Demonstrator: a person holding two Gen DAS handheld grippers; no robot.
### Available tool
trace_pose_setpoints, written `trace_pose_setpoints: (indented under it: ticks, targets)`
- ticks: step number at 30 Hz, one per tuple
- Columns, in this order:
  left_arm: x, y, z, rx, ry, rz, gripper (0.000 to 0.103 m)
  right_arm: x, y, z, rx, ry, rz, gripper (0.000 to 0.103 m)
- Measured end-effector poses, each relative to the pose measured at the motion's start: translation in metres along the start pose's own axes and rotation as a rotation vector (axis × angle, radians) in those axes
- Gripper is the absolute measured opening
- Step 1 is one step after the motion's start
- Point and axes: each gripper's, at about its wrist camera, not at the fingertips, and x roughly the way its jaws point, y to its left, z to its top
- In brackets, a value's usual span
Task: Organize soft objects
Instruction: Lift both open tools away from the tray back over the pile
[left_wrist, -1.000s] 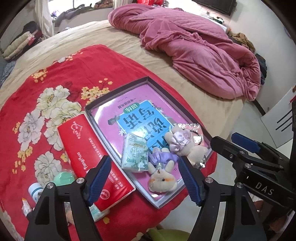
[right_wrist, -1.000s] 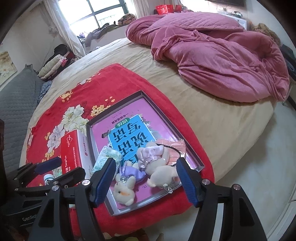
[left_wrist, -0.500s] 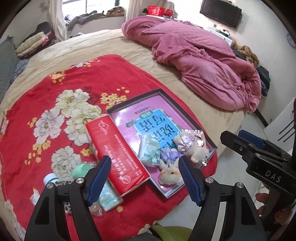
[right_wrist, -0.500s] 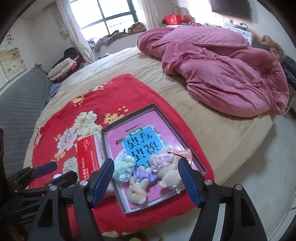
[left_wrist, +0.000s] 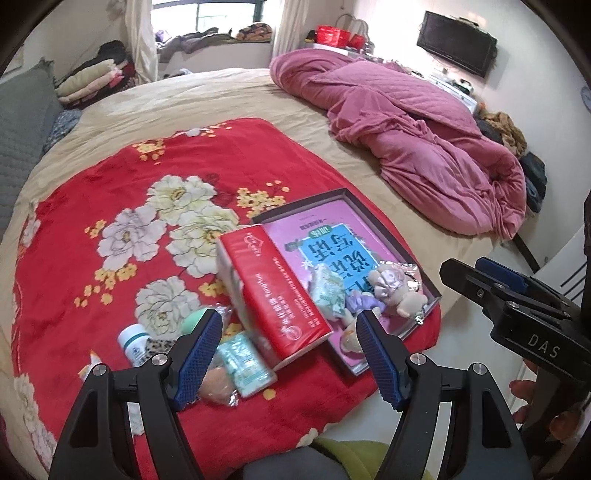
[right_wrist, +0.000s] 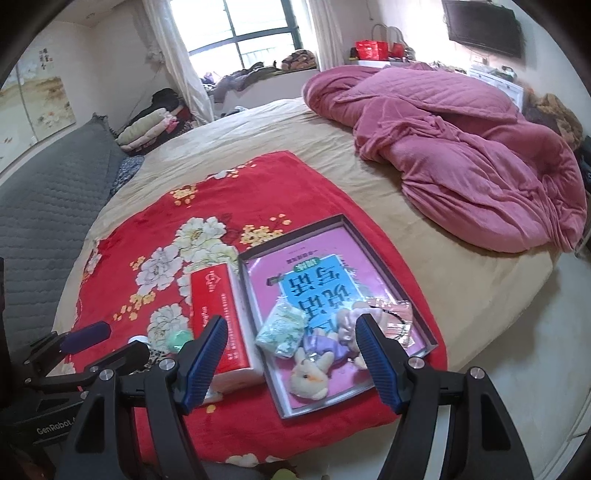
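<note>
Here both the left gripper (left_wrist: 290, 350) and right gripper (right_wrist: 290, 354) gape empty above the red tissue box (left_wrist: 273, 291) beside the tray (right_wrist: 391, 273).

bed (right_wrist: 258, 147) | on it: red floral blanket (right_wrist: 207, 229); pink quilt (right_wrist: 461, 147)

— What lies ahead of the left jaws?
— The red tissue box (left_wrist: 271, 291) fills the gap straight ahead. A small tissue pack (left_wrist: 245, 363) and a white bottle (left_wrist: 133, 341) crowd the blanket (left_wrist: 110, 206) by the left finger.
— And ahead of the right jaws?
— The shallow tray (right_wrist: 391, 273) sits ahead; a plush rabbit (right_wrist: 308, 380), a purple toy (right_wrist: 325, 345) and a green packet (right_wrist: 282, 330) fill its near end. Its far end holds only the flat book (right_wrist: 314, 280).
— Open room?
— Bare blanket beyond the box, bare bed (right_wrist: 332, 155) short of the pink quilt (right_wrist: 461, 155).
</note>
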Motion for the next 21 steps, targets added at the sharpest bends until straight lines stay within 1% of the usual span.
trace_pose_setpoints:
  ticks: [13, 21]
  targets:
    - [-0.029, 0.039, -0.025, -0.065, -0.02, 0.042, 0.076, -0.01, 0.048, -0.009, -0.078, -0.004, 0.051, 0.071]
    - [-0.044, 0.064, -0.043, -0.106, -0.027, 0.07, 0.076, -0.009, 0.076, -0.018, -0.12, 0.011, 0.083, 0.071]
